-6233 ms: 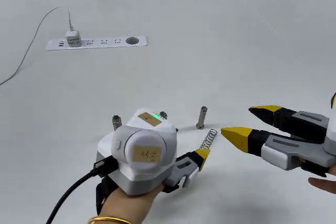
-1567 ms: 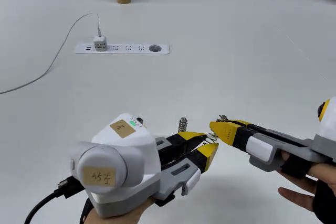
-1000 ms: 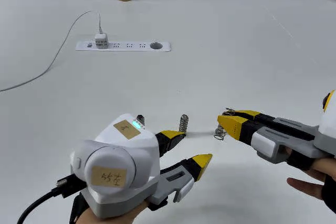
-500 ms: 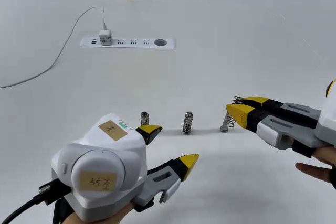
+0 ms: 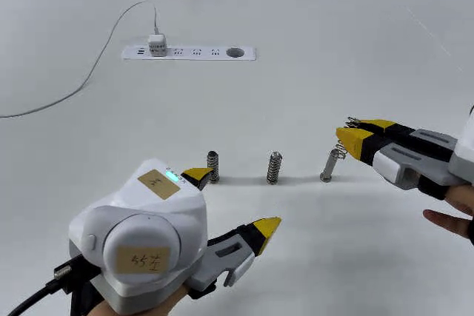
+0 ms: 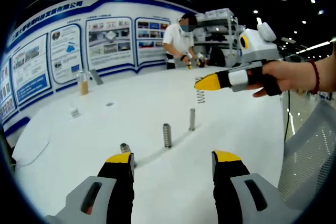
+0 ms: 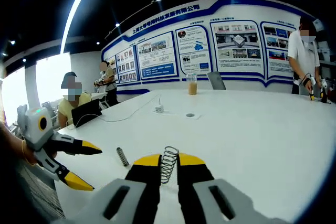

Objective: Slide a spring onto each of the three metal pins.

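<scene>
Spring (image 7: 168,163), pinched in right gripper (image 5: 344,126), hangs near bare pin (image 5: 326,168); left gripper (image 5: 243,196) spread, table (image 5: 333,49) open.

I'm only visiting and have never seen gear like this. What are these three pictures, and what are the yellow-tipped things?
A person holds a pinching tool in each hand; each has two yellow-tipped fingers. One picture comes from a camera on the person's head; the two round ones from cameras on the tools. On the table stand three metal pins: the left pin and middle pin wear springs, the third pin is bare. The right gripper pinches a spring above it. The left gripper is open, empty.
</scene>
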